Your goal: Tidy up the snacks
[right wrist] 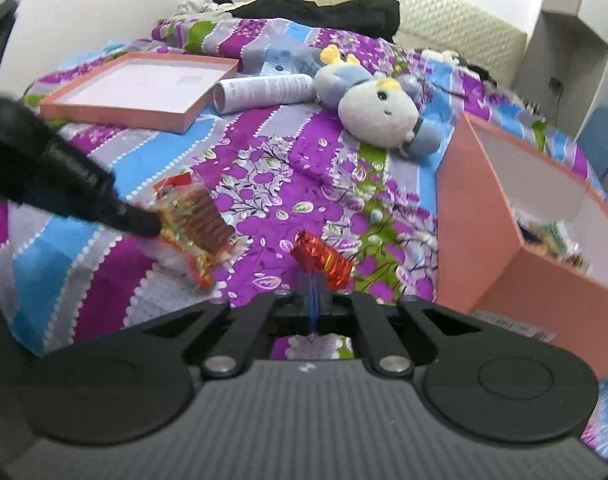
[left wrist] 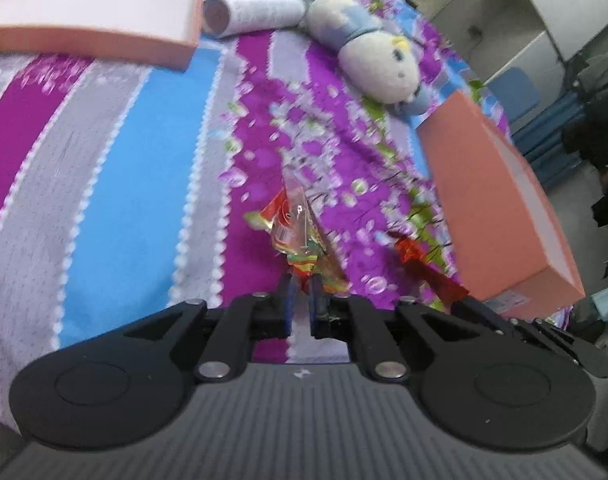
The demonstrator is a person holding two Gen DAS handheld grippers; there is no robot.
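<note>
A: Start at the left. What is lying there?

B: An open pink lid sits far left on the striped bedspread, with a white tube beside it. Nearer, the left gripper pinches the edge of a clear biscuit packet; in its own view the pads are nearly together, clamped on that wrapper.

A: And the middle?

B: The right gripper has its fingers pressed shut on the end of a red foil candy, held just above the bedspread. A plush toy lies further back.

A: On the right?

B: The deep pink box, open at the top, with a few snacks already inside.

A: What could spoil this?

B: I judge both holds thin. The packet hangs by a slippery seam, so a quick swing could let it slide out. The candy is caught only by its twisted end and could tear free. Both hands head for one opening, so they may knock together, or clip the box wall and tip it on the soft bed.
</note>
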